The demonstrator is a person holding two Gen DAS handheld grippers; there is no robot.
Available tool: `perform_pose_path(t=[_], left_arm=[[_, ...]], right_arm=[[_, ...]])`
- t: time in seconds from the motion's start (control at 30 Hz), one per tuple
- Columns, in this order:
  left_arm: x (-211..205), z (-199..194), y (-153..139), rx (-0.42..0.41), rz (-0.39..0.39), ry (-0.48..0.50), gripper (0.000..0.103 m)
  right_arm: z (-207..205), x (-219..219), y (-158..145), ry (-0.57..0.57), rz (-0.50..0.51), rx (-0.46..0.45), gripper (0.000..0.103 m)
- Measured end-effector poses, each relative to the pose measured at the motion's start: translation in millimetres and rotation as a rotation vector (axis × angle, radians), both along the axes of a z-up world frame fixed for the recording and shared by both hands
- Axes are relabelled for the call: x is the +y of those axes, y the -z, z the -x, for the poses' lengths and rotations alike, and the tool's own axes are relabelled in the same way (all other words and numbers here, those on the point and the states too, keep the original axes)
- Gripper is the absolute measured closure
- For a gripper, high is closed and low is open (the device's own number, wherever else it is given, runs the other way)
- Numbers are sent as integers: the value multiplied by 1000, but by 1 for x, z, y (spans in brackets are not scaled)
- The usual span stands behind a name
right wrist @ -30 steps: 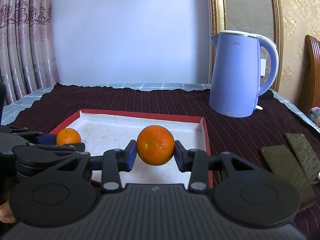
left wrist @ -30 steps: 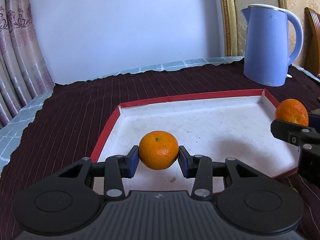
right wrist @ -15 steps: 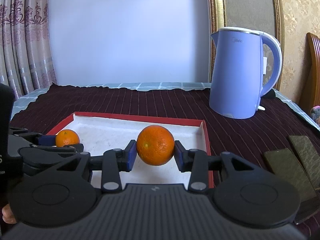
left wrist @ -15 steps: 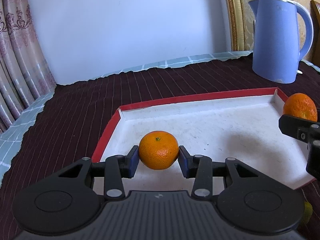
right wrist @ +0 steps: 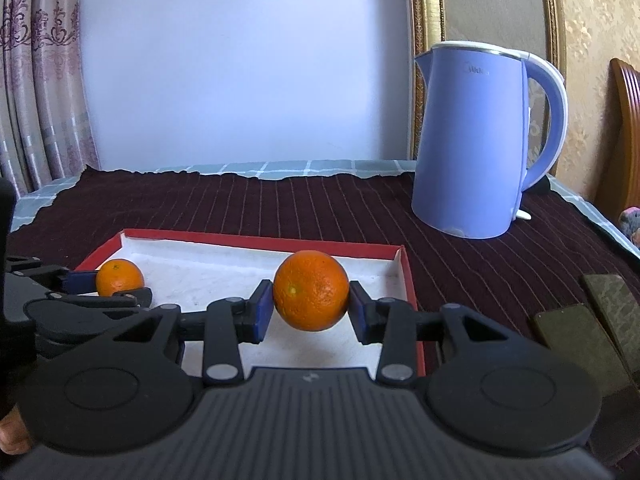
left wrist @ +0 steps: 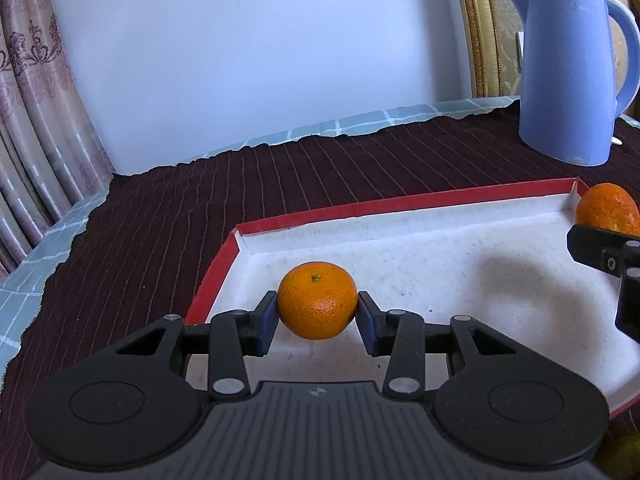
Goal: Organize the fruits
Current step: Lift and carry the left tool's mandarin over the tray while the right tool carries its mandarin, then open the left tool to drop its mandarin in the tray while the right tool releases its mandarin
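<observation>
Here, left claw [left wrist: 317, 314] clamping a mandarin [left wrist: 317, 300], right claw [right wrist: 311, 308] gripping an orange [right wrist: 311, 290], both above red-rimmed tray [right wrist: 256, 242]

1. This is a room in a home, furnished for living rather than work.
2. Pink patterned curtains [right wrist: 36, 80] hang at the left.
3. A gilded ornate frame [right wrist: 420, 60] stands against cream embossed wallpaper [right wrist: 592, 40].
4. The table [right wrist: 280, 208] wears a dark striped cloth over a pale checked one.
5. A blue electric kettle [right wrist: 476, 144] stands on it.
6. A carved wooden chair back [right wrist: 628, 120] shows at the right edge.
</observation>
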State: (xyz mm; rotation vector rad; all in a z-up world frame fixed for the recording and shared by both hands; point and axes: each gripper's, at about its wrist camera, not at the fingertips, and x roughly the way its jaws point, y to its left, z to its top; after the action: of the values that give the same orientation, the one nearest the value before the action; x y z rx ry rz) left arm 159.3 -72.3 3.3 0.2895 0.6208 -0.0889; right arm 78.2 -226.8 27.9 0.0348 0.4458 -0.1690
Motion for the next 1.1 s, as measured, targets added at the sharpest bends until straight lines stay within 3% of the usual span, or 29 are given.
perform_pose_path(t=[0.63, 0.73, 0.87, 1.03, 1.1], left_arm=[[-6, -17, 3, 21, -13, -16, 62], [-6, -17, 4, 34, -12, -19, 62], [-7, -16, 3, 18, -21, -24, 61], [-7, -10, -1, 1, -18, -18, 42], [-8, -8, -2, -6, -26, -18, 42]], right_arm=[[-25, -7, 10, 40, 7, 53, 64], [-24, -7, 10, 46, 18, 38, 51], [-21, -5, 6, 41, 29, 27, 48], [-16, -3, 6, 41, 30, 22, 43], [-13, -3, 7, 41, 27, 20, 42]])
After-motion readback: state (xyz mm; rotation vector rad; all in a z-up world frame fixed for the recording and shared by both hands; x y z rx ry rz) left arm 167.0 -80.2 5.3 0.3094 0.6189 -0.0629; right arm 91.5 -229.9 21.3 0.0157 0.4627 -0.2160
